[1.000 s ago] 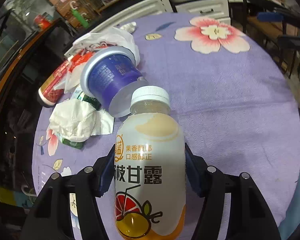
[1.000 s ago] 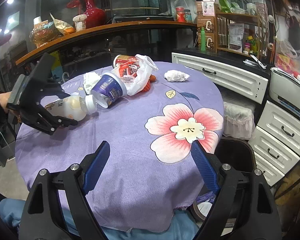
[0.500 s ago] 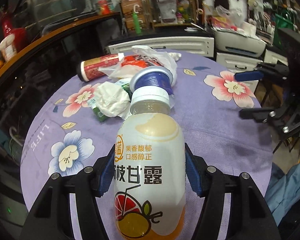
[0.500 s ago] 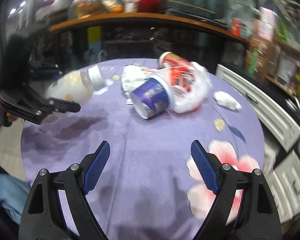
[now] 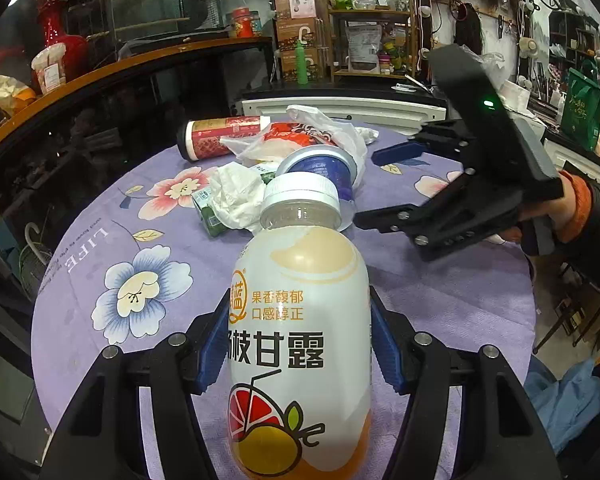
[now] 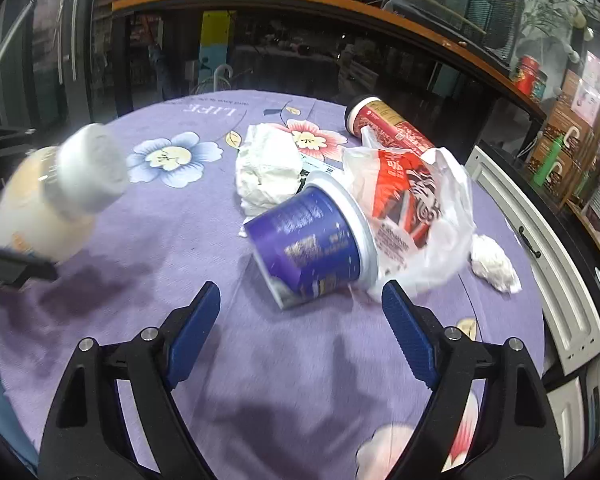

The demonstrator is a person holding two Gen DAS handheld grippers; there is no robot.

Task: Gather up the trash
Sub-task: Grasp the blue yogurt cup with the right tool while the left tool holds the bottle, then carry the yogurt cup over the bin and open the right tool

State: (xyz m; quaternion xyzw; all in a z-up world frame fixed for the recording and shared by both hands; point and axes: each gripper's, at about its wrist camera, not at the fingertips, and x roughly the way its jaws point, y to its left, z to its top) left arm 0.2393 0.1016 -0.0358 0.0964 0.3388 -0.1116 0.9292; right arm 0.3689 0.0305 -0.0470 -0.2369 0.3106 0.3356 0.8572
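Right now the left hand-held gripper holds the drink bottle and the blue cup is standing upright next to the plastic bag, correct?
Not quite. The blue cup lies on its side next to the plastic bag, as the right wrist view shows. The left hand-held gripper does hold the drink bottle.

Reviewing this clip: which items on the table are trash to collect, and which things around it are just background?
Trash: drink bottle in left gripper; blue cup; crumpled tissue; plastic bag; red canister; small wad.

Background: red vase; green bottle; white drawers.

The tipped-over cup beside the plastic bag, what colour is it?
Dark blue cup with a white rim, clearest in the right wrist view.
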